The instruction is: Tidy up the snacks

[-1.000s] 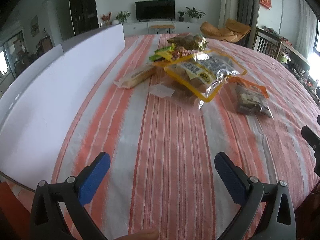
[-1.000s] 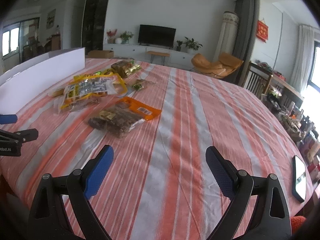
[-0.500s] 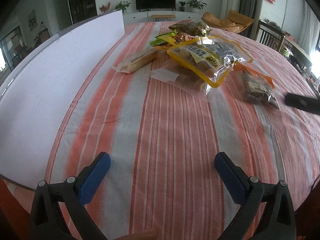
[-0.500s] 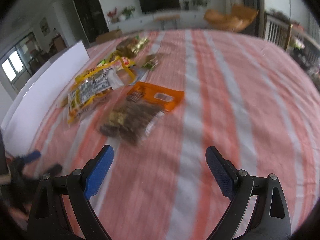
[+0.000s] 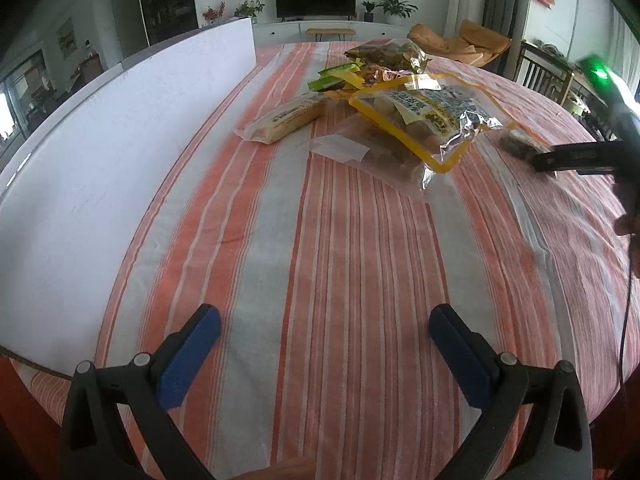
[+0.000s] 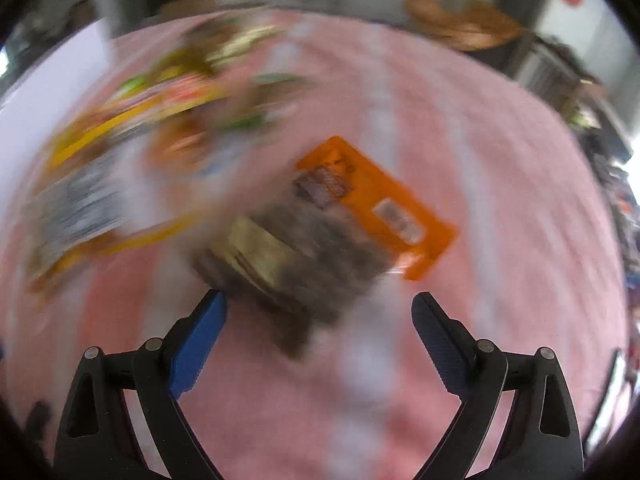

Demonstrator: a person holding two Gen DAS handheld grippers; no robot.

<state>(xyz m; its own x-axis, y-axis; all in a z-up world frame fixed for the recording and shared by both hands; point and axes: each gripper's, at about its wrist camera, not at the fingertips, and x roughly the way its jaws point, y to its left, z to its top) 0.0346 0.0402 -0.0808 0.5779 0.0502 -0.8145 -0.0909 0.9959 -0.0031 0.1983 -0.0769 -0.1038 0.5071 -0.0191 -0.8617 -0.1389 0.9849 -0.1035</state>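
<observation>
A: Right wrist view, blurred: right gripper (image 6: pixel 319 305) spread wide, nothing between the pads, aimed steeply down at the orange-topped packet of dark snack pieces (image 6: pixel 320 236). Packet flat on the striped tablecloth (image 6: pixel 500 184), near end just ahead of the fingertips, apart from the main heap.

B: Step in hand?

A: Judged as the approach to a first pick; no snack lifted yet. Left wrist view: left gripper (image 5: pixel 325 324) likewise wide open and empty, tilted down over bare cloth, well short of the snacks.

B: Where the rest?

A: Yellow-edged clear pouch (image 5: pixel 424 116) atop a clear bag, pale wrapped bar (image 5: pixel 288 118) beside it, green and gold wrappers (image 5: pixel 384 58) behind. White board (image 5: pixel 120 152) standing along the left edge of the table.

B: Next move?

A: Probably: lower until the pads straddle the packet's near end, then close. Thin film lying flat, so a shallow bite at the edge; risk of pads sliding over it.
</observation>
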